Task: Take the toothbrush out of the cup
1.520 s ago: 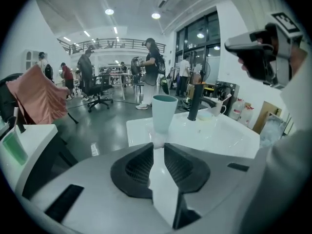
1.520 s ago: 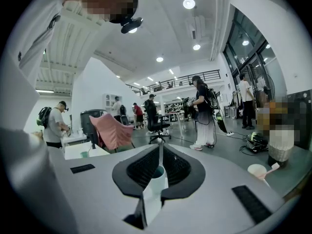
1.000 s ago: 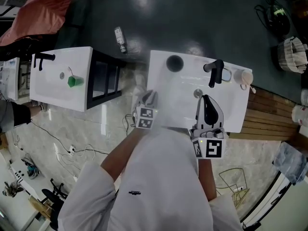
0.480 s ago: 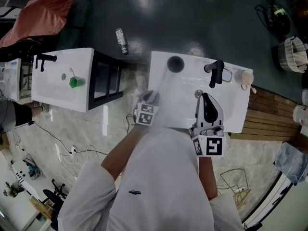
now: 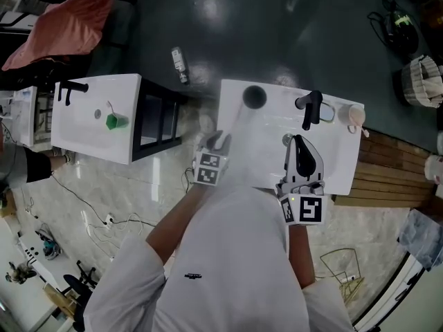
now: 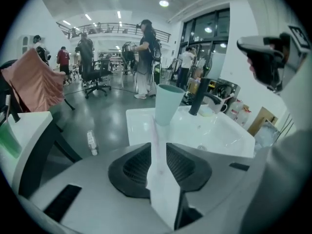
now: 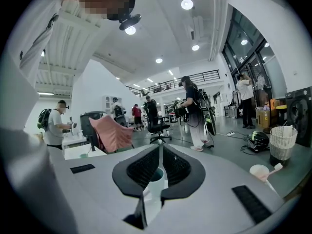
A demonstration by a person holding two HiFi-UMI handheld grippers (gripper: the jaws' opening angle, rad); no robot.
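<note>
Head view: a person in white is standing over a white washbasin. The left gripper is hovering at its left edge. A pale, blurred toothbrush is stretching from the gripper to the cup at the back left corner. The right gripper is pointing toward the black tap.

Left gripper view: the claw is opening, with the toothbrush lying between the pads and reaching to the pale green cup.

Right gripper view: the claw is pressing together on nothing, and the cup is showing beyond it.
</note>
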